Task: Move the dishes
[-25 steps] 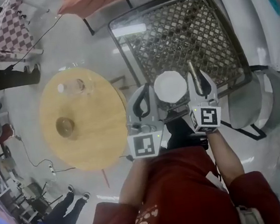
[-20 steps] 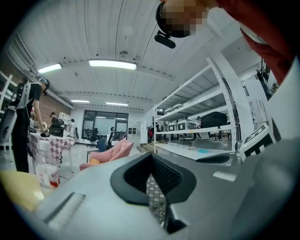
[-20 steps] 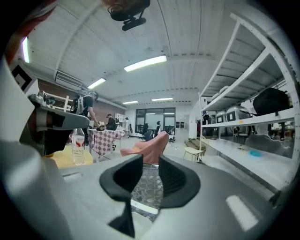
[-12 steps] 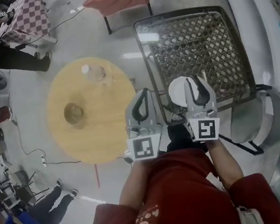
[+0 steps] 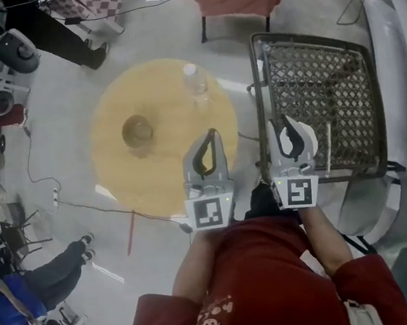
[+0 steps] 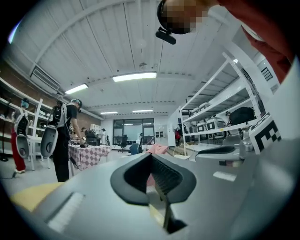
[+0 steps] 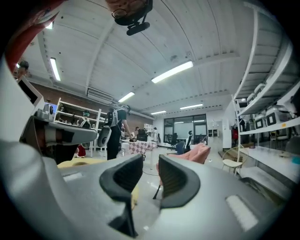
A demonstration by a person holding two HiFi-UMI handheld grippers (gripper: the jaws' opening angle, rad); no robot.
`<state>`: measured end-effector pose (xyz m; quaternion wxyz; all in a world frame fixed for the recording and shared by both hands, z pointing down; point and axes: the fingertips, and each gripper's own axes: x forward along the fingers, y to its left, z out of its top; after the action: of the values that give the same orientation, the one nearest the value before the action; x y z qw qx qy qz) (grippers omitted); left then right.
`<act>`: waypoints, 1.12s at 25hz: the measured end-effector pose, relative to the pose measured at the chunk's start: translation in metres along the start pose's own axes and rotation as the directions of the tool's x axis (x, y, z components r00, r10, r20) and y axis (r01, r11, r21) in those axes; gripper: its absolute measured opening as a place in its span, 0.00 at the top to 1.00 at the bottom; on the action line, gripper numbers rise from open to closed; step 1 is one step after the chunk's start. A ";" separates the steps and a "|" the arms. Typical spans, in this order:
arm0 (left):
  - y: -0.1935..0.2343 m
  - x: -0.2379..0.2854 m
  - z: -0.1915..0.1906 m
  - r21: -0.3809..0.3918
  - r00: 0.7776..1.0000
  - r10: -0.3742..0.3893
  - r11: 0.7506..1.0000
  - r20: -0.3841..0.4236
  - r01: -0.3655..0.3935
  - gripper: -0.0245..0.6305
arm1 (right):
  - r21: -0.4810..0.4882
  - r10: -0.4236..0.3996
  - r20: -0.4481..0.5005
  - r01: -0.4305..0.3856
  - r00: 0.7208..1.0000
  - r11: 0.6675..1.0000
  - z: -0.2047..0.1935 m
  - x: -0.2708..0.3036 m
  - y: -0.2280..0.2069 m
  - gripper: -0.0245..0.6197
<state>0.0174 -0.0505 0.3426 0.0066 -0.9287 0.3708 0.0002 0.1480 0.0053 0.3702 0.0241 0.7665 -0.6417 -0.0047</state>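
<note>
- Left gripper (image 5: 211, 135) — jaws shut, empty; ribbed black pads touching.
- Right gripper (image 5: 287, 122) — jaws part open, nothing btwn.
- White dish (image 5: 287, 142): mostly hidden under right gripper, at near-left corner of metal mesh rack (image 5: 325, 77).
- Brown round bowl (image 5: 137, 131): on round wooden table (image 5: 116, 169), well left of both grippers.
</note>
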 end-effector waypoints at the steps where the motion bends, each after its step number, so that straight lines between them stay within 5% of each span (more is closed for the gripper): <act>1: 0.010 -0.006 0.000 0.001 1.000 0.022 1.000 0.001 -0.022 0.95 | 0.002 0.020 0.008 -0.020 1.000 1.000 0.002 0.004 0.011 0.81; 14: 0.124 -0.080 0.007 0.046 0.963 0.266 0.962 0.040 -0.267 0.95 | -0.011 0.267 0.058 -0.267 0.962 0.964 0.024 0.043 0.144 0.81; 28: 0.213 -0.128 -0.001 0.043 0.923 0.382 0.923 0.043 -0.383 0.95 | -0.029 0.417 0.029 -0.416 0.908 0.909 0.020 0.070 0.257 0.81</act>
<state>-0.2220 -0.1166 0.3415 0.0364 -0.8379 0.5446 0.0076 -0.0931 -0.1095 0.3633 0.0219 0.6114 -0.7907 -0.0200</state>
